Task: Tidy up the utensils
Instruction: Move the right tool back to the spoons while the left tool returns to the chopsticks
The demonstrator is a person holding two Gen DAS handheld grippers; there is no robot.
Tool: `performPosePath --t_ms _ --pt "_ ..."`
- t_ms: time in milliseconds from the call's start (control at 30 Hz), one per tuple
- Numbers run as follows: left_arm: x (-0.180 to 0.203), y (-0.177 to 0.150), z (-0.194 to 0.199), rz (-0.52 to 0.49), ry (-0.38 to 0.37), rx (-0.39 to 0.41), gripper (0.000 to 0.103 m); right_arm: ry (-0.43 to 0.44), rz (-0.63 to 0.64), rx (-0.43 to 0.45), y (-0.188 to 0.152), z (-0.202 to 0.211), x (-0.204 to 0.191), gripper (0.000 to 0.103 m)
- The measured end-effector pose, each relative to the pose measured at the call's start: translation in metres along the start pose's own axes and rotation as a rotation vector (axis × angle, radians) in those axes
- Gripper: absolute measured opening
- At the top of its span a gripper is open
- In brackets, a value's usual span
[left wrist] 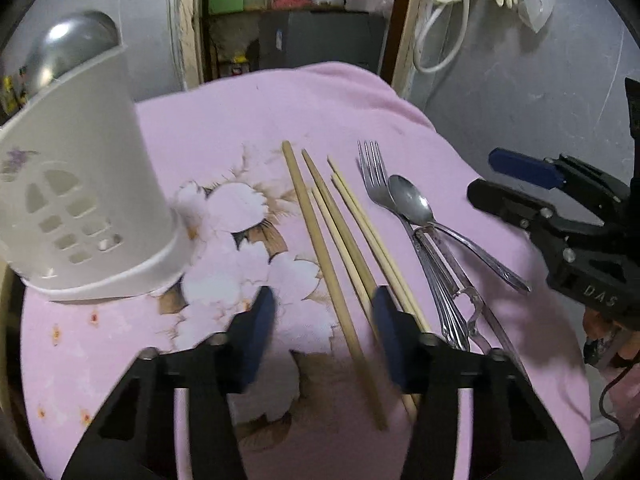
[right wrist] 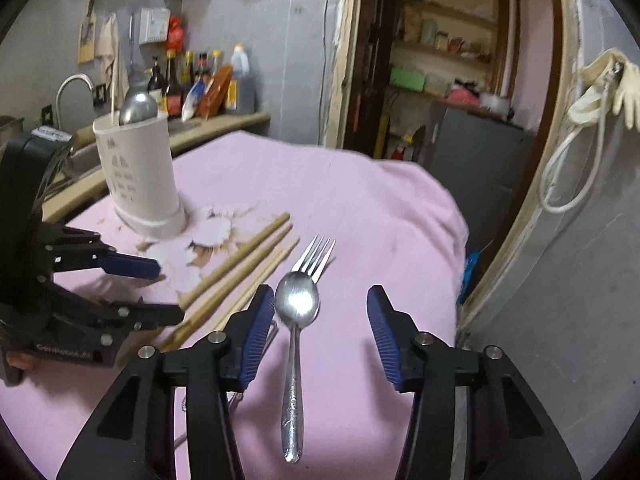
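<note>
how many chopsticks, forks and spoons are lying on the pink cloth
chopsticks: 5
forks: 1
spoons: 1
total: 7

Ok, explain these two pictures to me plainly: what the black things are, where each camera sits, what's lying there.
Each picture comes from a camera on a hand-held black pincer tool with blue pads, looking along its fingers. The left tool straddles pale wooden chopsticks; the right tool straddles a shiny metal spoon beside a metal fork. Neither grips anything yet. All lie on a pink flowered cloth. A white plastic utensil holder stands behind, with a metal ladle in it.
</note>
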State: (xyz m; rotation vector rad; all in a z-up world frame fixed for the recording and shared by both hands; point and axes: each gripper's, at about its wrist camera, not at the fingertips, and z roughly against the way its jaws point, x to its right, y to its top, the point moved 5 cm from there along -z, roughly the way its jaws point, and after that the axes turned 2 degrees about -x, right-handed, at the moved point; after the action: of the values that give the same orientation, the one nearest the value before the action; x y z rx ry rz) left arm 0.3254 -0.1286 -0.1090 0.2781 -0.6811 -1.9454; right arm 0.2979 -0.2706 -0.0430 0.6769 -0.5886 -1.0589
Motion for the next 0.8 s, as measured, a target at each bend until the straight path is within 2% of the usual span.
performPosePath --t_ms 33,167,367,533,800 --pt "-0.001 0.002 -0.004 0.007 -0.009 -0.014 0.032 0.009 -0.001 -0.011 -0.001 -0.003 0.001 0.042" --pt "-0.006 0.013 -0.011 0.030 -0.024 -0.026 0.023 0.027 -0.003 -0.042 -0.001 -0.012 0.000 0.040" --pt "-0.012 0.029 -0.023 0.069 -0.028 -0.060 0.015 0.057 0.006 -0.088 0.000 -0.024 -0.002 0.039" --pt "-0.015 0.039 -0.029 0.084 -0.031 -0.071 0.014 0.063 0.043 -0.136 0.001 -0.036 -0.006 0.039" --pt "-0.023 0.041 -0.028 0.123 -0.068 -0.083 0.010 0.124 0.022 -0.209 0.003 -0.059 -0.002 0.040"
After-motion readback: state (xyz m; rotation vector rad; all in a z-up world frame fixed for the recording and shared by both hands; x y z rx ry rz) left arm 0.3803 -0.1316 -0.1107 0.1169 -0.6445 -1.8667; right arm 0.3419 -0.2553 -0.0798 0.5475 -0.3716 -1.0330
